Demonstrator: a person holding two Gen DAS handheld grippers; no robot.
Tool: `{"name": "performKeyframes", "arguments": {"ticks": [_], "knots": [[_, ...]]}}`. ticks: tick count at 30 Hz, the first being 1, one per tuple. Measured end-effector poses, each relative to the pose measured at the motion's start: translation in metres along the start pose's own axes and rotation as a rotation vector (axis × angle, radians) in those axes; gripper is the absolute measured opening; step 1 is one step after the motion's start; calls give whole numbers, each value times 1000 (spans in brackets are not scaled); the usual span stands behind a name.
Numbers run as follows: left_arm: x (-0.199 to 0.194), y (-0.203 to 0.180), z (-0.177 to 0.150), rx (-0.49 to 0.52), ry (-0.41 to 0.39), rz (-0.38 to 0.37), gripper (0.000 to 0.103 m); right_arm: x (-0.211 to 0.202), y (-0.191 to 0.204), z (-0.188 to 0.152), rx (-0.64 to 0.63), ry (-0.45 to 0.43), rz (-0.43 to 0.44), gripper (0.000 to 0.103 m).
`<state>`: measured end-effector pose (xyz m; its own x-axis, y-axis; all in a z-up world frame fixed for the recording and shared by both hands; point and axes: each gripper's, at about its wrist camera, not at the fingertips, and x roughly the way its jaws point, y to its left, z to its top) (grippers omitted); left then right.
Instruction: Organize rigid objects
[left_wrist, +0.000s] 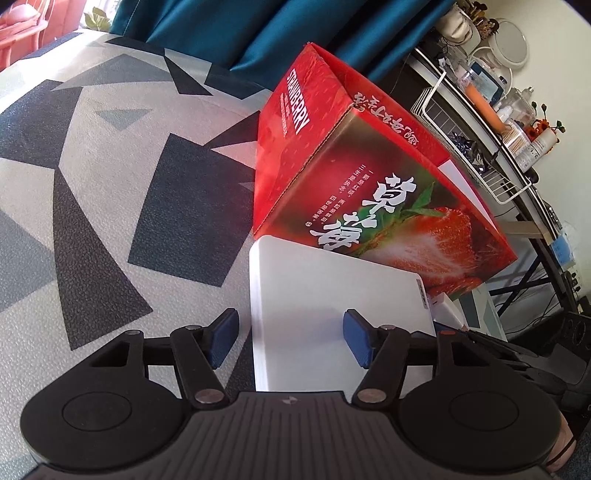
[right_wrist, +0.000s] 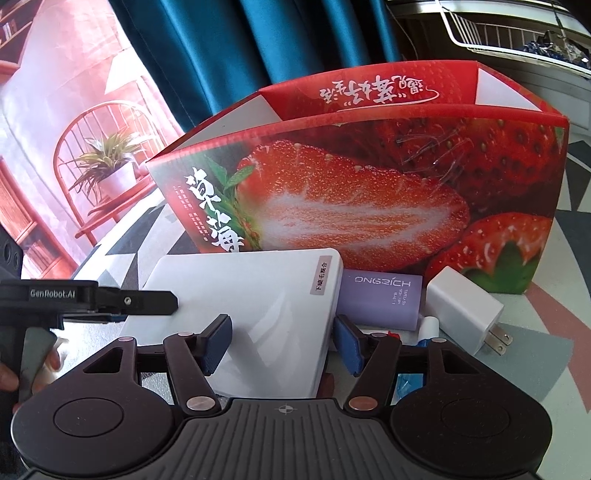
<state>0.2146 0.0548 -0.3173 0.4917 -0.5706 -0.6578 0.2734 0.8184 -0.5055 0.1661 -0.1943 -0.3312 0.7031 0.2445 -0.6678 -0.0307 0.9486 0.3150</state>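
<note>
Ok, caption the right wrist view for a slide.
Open right gripper straddling flat white case before open red strawberry carton.

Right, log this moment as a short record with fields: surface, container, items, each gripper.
surface: patterned tabletop
container: strawberry box, open at the top
items in front of box: white flat case, purple Ongrich box, white charger plug
left gripper: open, fingers on either side of the case's edge
right gripper: open, over the case's near end
not resolved: small items behind the right fingers
</note>
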Motion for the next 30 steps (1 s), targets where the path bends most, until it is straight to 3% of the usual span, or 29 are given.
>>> {"name": "performKeyframes", "arguments": {"ticks": [10, 17, 20, 30], "knots": [[5, -23, -2, 96, 7, 19, 67, 8, 3, 11, -64, 47, 22, 66], [-10, -46, -1, 194, -59, 60, 67, -8, 9, 10, -106, -2, -9, 60], [-13, -53, 0, 203, -71, 62, 67, -17, 8, 12, -98, -35, -23, 55], [-23, -77, 6, 231, -115, 62, 68, -40, 4, 19, -71, -111, -53, 51]]}}
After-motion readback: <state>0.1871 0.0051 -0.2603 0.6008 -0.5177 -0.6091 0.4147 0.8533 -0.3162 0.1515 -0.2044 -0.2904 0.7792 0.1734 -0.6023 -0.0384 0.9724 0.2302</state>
